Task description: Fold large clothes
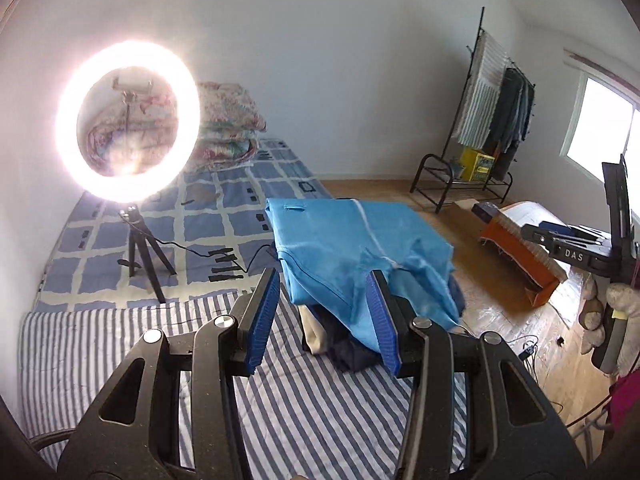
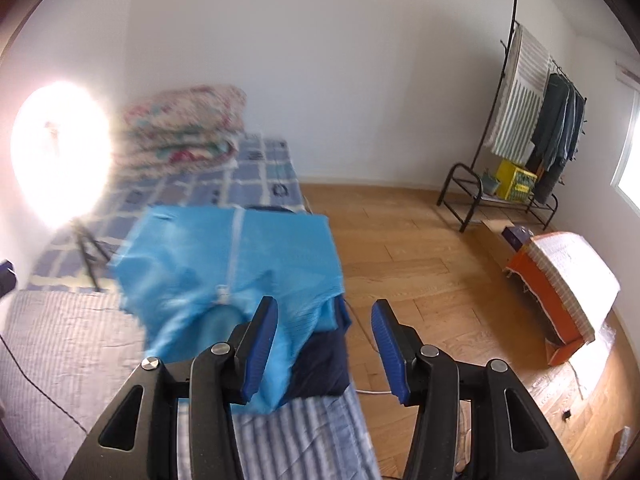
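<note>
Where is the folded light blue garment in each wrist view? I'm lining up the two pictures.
Left wrist view: light blue garment at centre, atop a pile of clothes, just beyond the open left gripper.
Right wrist view: garment left of centre.
Shared landmark: clothes rack, right, by the wall.

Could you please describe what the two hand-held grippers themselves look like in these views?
Both look alike. The left hand-held gripper and the right hand-held gripper each have a black frame of angled arms with triangular cut-outs and round silver pivot bolts. Each finger carries a long, ribbed blue pad. Seen from the left wrist view, the right unit's black body bears the white letters DAS.
</note>
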`<action>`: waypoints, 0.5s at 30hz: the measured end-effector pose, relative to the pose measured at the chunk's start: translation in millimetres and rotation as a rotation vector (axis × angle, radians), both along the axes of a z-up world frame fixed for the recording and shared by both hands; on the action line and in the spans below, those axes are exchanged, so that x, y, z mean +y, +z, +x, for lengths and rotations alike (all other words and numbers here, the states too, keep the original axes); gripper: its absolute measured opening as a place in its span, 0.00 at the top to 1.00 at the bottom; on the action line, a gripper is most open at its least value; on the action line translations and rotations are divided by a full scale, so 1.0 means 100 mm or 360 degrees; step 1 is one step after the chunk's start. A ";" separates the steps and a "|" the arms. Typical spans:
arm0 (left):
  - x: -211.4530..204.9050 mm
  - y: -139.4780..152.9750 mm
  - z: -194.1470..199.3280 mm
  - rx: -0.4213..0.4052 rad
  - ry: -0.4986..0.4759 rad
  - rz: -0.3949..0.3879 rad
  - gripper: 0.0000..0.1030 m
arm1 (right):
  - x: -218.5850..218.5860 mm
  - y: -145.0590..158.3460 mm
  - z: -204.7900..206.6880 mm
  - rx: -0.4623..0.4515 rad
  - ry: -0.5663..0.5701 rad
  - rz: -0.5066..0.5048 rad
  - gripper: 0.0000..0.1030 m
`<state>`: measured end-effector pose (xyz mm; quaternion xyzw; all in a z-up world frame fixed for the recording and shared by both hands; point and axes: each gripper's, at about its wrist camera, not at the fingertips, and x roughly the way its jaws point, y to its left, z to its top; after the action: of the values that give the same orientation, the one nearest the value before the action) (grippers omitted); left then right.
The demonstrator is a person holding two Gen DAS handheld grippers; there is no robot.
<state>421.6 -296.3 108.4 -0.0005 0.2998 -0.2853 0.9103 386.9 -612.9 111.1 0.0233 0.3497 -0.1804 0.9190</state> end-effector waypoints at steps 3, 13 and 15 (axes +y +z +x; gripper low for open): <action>0.19 0.26 -0.48 -0.0062 0.0008 -0.0015 0.55 | 0.27 0.23 -0.37 -0.0048 0.0040 0.0015 0.50; 0.63 0.60 -1.83 -0.0185 -0.0035 -0.0024 0.55 | 0.93 0.55 -1.38 -0.0127 0.0132 0.0029 0.43; 0.69 0.57 -2.07 -0.0207 -0.0045 -0.0004 0.55 | 1.05 0.51 -1.55 -0.0124 0.0143 0.0028 0.41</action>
<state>214.5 -227.2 165.0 0.0212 0.2395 -0.2978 0.9239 231.9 -508.1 162.3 0.0226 0.3159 -0.1347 0.9389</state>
